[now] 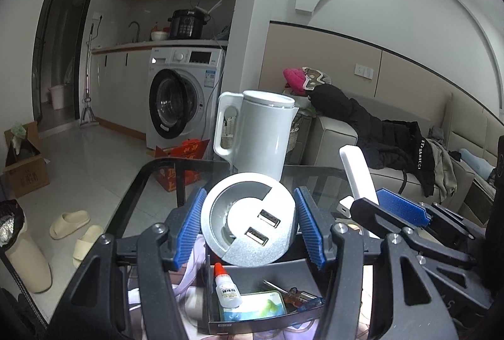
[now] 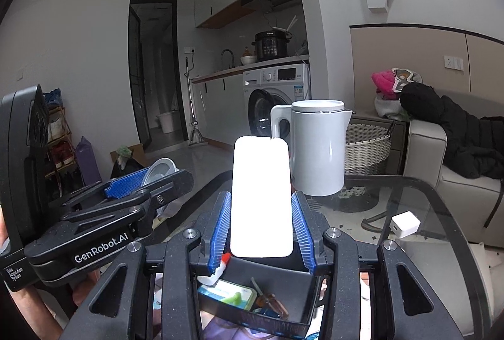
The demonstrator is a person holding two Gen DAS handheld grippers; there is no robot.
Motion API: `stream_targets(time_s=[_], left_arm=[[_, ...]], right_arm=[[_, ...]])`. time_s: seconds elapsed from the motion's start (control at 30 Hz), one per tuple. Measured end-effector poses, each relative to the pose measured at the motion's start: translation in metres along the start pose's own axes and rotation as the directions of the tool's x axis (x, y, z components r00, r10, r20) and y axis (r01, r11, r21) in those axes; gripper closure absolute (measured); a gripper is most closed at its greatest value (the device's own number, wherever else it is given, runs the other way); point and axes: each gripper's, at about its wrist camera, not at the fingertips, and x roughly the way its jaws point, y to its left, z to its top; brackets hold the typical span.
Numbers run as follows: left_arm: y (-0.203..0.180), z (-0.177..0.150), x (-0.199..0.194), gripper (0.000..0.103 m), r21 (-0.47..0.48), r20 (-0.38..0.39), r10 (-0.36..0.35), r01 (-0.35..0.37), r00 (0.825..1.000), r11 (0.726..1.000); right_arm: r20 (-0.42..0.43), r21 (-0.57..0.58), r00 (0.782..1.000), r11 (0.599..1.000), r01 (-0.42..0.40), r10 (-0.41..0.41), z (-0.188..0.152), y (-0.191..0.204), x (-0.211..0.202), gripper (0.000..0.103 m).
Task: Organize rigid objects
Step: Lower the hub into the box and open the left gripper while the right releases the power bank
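My left gripper [image 1: 249, 226] is shut on a round silver USB hub [image 1: 249, 222] with two ports, held above a black tray [image 1: 261, 321]. The tray holds a small white dropper bottle [image 1: 226, 286], a green-and-white tin [image 1: 253, 307] and a screwdriver [image 1: 296, 296]. My right gripper [image 2: 260, 223] is shut on a flat white power bank [image 2: 260, 198], held upright over the same tray [image 2: 277, 270]. The right gripper with the power bank also shows in the left wrist view [image 1: 362, 179]. The left gripper also shows in the right wrist view [image 2: 138, 182].
A white electric kettle [image 2: 318, 148] stands on the glass table [image 2: 409, 198] just behind both grippers. A small white charger cube [image 2: 405, 224] lies at the right on the glass. A sofa with dark clothes [image 2: 456, 132] is at the right, a wicker basket [image 2: 367, 148] behind the table.
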Motion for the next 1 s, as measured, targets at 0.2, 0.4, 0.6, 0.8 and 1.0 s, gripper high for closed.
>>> stream_targets(time_s=[0.2,0.4,0.6,0.8,1.0], left_arm=[[0.003,-0.003,0.016,0.046,-0.007,-0.038,-0.002,0.002,0.999,1.0],[0.001,-0.008,0.032,0.046,-0.013,-0.113,-0.004,0.003,0.994,1.0],[-0.006,-0.014,0.041,0.046,0.004,-0.184,-0.008,0.009,0.983,1.0],[-0.009,-0.024,0.054,0.046,0.011,-0.28,-0.005,0.009,0.96,1.0],[-0.004,-0.034,0.068,0.046,-0.011,-0.364,0.001,-0.006,0.931,1.0]], right_arm=[[-0.045,0.015,0.999,1.0,-0.006,0.007,-0.003,-0.008,0.02,0.064],[-0.15,0.041,0.989,0.999,-0.008,0.014,-0.014,-0.017,0.042,0.063],[-0.253,0.067,0.967,0.998,-0.01,0.026,-0.029,-0.023,0.058,0.063],[-0.374,0.067,0.926,0.997,-0.037,0.06,-0.047,-0.023,0.074,0.064],[-0.446,0.061,0.892,0.997,-0.047,0.069,-0.061,-0.02,0.083,0.064]])
